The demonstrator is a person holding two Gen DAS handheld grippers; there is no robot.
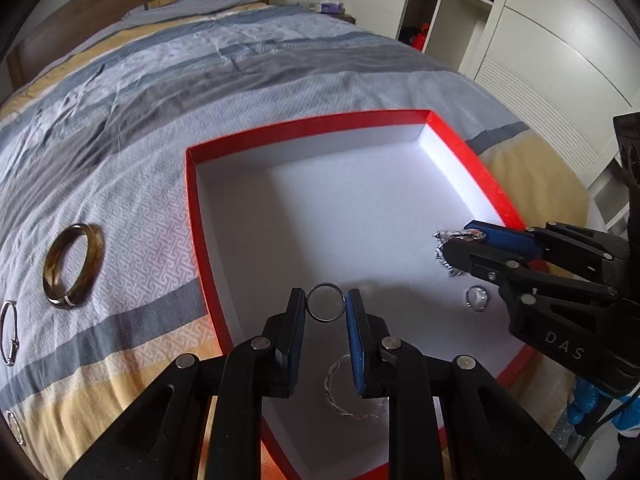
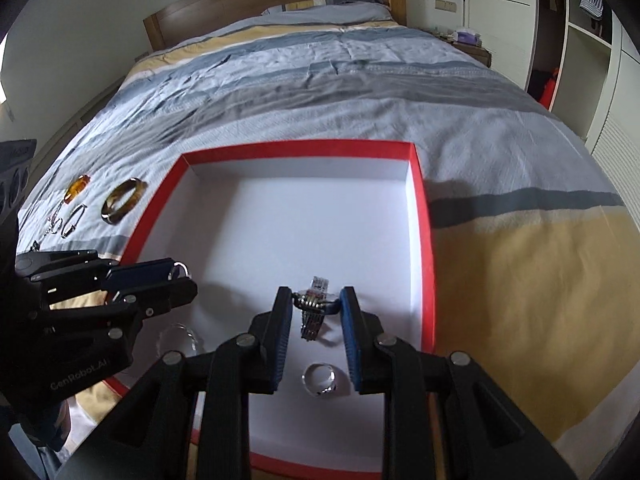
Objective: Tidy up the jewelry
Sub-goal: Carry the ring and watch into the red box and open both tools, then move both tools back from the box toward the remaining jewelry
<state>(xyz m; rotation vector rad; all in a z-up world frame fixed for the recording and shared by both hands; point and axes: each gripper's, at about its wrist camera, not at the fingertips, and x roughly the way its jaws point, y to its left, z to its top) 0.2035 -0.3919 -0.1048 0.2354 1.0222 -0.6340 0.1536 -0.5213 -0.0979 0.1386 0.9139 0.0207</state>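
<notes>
A red box with a white floor (image 1: 192, 184) (image 2: 420, 208) lies on the bed. My left gripper (image 1: 326, 304) holds a thin silver ring (image 1: 325, 302) between its fingertips over the box. My right gripper (image 2: 315, 304) holds a silver metal watch (image 2: 314, 312) over the box floor; it also shows in the left wrist view (image 1: 460, 240). In the box lie a silver ring (image 2: 319, 378) (image 1: 477, 298) and a twisted thin bracelet (image 1: 344, 396) (image 2: 180, 338). On the bedspread to the left lie a brown bangle (image 1: 72, 264) (image 2: 122, 200), an amber piece (image 2: 76, 188) and silver bracelets (image 2: 70, 220) (image 1: 10, 332).
The bed (image 2: 320, 80) with its striped blue, grey and yellow spread runs to a wooden headboard (image 2: 260, 4). White wardrobes (image 1: 560, 60) stand on the right, with a nightstand (image 2: 468, 46) by the bed's head.
</notes>
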